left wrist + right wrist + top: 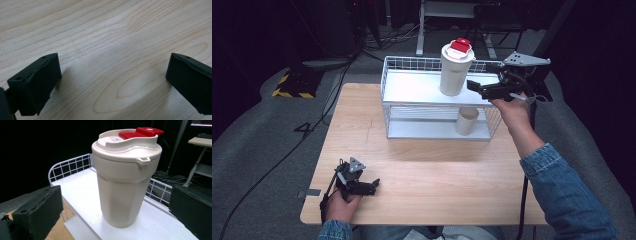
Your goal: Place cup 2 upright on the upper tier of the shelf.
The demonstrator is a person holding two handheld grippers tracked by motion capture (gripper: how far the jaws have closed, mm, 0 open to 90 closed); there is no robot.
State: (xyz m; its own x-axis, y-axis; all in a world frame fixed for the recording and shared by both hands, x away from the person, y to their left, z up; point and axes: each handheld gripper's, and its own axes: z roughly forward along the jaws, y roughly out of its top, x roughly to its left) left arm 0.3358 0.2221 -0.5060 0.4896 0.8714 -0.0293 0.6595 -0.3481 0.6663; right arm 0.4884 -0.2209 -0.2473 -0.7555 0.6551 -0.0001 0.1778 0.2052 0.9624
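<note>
- Jaws spread wide on the right gripper (479, 88), holding nothing, level with the cream tumbler (455, 69) as if to clamp its body.
- Tumbler stands upright on the wire rack (412, 87)'s top shelf.
- Left gripper (373, 186) gapes empty, low over the table (437, 175).
</note>
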